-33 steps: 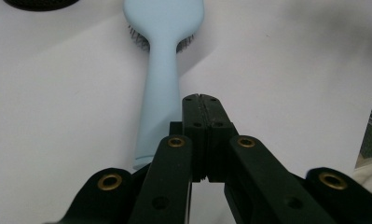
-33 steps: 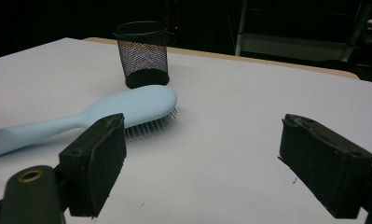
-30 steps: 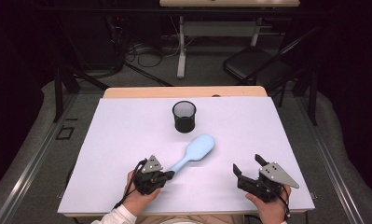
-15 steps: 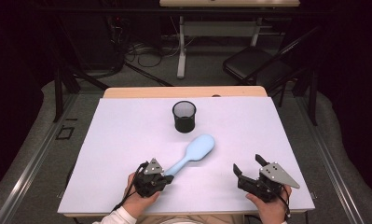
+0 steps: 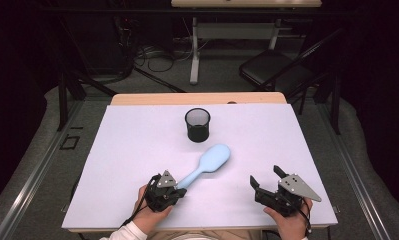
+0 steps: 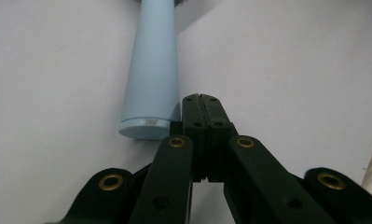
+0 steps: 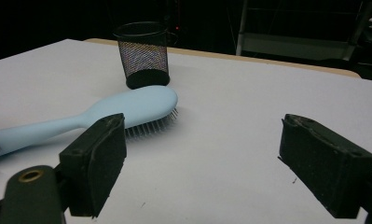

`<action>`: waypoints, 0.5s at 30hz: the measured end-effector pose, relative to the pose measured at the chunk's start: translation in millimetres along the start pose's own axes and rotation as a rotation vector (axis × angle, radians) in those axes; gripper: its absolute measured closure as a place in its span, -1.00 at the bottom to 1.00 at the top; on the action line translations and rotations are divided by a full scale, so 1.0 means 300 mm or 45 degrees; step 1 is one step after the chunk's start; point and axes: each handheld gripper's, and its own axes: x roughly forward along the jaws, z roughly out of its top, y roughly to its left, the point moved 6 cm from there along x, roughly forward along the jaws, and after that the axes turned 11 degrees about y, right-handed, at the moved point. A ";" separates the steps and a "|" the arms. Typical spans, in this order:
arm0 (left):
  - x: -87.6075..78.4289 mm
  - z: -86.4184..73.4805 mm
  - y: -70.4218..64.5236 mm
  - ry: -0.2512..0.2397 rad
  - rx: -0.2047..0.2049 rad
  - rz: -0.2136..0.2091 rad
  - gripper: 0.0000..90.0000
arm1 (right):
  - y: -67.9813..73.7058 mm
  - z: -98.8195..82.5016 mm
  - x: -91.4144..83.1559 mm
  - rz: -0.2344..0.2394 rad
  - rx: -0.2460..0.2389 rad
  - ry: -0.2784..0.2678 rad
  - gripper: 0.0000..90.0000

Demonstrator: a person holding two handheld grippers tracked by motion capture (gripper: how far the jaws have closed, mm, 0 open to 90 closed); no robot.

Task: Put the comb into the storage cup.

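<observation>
A light blue hairbrush (image 5: 207, 165) lies bristles down on the white table top (image 5: 137, 150), its handle pointing toward the near left. My left gripper (image 5: 179, 189) rests at the handle's end with its jaws shut and nothing between them. In the left gripper view the handle end (image 6: 148, 100) lies just left of the closed fingertips (image 6: 203, 108), beside them, not gripped. My right gripper (image 5: 263, 176) rests near the front right edge, jaws open and empty. In the right gripper view the hairbrush (image 7: 123, 109) shows past the open pads (image 7: 102, 163).
A black mesh cup (image 5: 197, 124) stands upright behind the brush head, also in the right gripper view as the mesh cup (image 7: 143, 53). A wooden table edge (image 5: 197, 98) runs along the back. A chair (image 5: 274, 70) and desk legs stand on the floor beyond.
</observation>
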 end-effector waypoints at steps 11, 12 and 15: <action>-0.006 -0.001 0.027 -0.001 -0.013 0.025 1.00 | 0.000 -0.001 0.000 0.003 -0.002 0.003 -0.68; -0.006 -0.001 0.029 -0.005 -0.020 0.024 1.00 | -0.001 -0.001 0.000 0.002 -0.001 0.002 -0.68; -0.010 -0.002 0.041 -0.002 -0.020 0.038 1.00 | -0.001 0.000 -0.001 0.002 0.000 -0.001 -0.68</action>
